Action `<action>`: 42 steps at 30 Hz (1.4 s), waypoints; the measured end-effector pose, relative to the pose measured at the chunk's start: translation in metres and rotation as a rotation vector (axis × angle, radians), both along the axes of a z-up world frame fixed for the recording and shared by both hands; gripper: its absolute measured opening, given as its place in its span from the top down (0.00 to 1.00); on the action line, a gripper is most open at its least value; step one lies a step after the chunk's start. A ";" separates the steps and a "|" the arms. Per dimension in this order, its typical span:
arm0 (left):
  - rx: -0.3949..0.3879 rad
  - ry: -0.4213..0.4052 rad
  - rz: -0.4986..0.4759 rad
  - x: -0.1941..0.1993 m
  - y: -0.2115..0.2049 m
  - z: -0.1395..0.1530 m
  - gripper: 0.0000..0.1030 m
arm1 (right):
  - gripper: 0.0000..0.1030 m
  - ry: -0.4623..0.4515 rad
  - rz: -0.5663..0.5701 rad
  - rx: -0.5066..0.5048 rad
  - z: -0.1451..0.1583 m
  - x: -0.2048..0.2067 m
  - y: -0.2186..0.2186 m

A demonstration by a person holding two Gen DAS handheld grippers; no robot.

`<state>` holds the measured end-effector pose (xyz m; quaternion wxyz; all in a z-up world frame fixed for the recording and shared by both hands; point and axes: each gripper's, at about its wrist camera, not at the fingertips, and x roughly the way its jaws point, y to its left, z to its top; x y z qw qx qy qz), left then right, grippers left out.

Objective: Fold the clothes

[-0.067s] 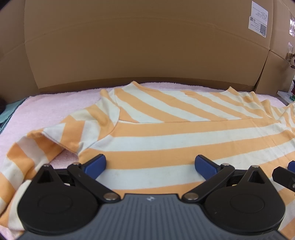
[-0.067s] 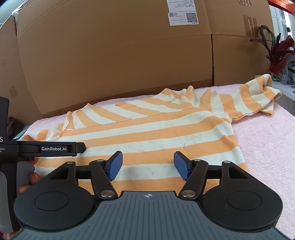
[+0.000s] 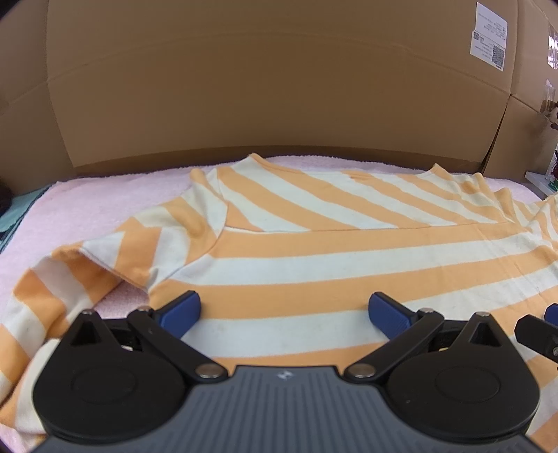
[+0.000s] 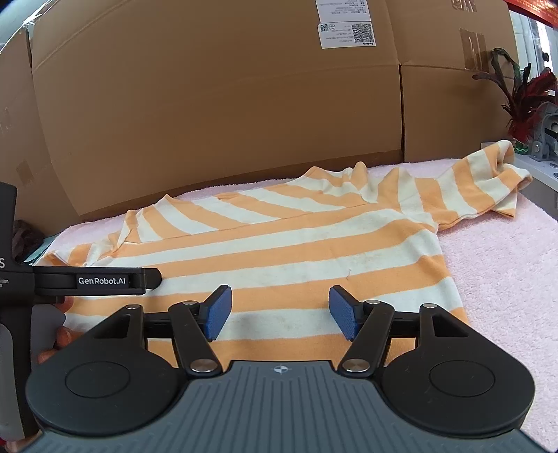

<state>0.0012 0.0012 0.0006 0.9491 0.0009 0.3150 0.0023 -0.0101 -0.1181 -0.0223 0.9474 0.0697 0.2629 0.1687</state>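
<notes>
I have an orange-and-white striped T-shirt (image 3: 348,251) lying spread on a pink towel (image 3: 104,209) that covers the work surface, with a wall of cardboard boxes (image 3: 279,87) standing just behind it. From the left wrist camera, my left gripper (image 3: 284,312) hangs over the near hem of the shirt with its blue pads (image 3: 181,312) spread as wide as they go, nothing between them but the striped cloth below. The shirt's left sleeve (image 3: 69,278) is crumpled and folded over itself beside that gripper. From the right wrist camera, my right gripper (image 4: 279,312) also sits over the near hem, its pads partly spread and clamping nothing. The other sleeve (image 4: 488,184) is bunched up at the far right edge of the towel. A white shipping label (image 4: 347,33) is stuck on the box above, and a red-leafed plant (image 4: 526,101) stands at the far right.
</notes>
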 end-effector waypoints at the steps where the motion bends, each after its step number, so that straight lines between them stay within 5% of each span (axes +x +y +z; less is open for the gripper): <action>1: -0.002 0.001 -0.001 0.000 0.000 0.000 0.01 | 0.36 0.000 0.001 -0.001 0.000 0.000 0.000; 15: -0.014 0.026 0.000 0.008 0.010 0.004 0.01 | 0.29 0.006 0.004 -0.083 -0.002 0.003 0.010; 19: -0.013 0.029 0.003 0.008 0.008 0.003 0.01 | 0.25 0.015 -0.070 -0.182 0.002 0.006 0.018; 24: -0.018 0.030 0.006 0.008 0.008 0.002 0.01 | 0.20 0.016 -0.157 -0.136 0.017 0.024 0.014; 33: -0.012 0.030 0.010 0.008 0.007 0.001 0.00 | 0.16 -0.009 -0.124 -0.319 0.013 0.062 0.050; 42: -0.016 0.025 0.011 0.006 0.008 0.002 0.01 | 0.05 0.091 -0.130 -0.200 0.006 0.078 0.025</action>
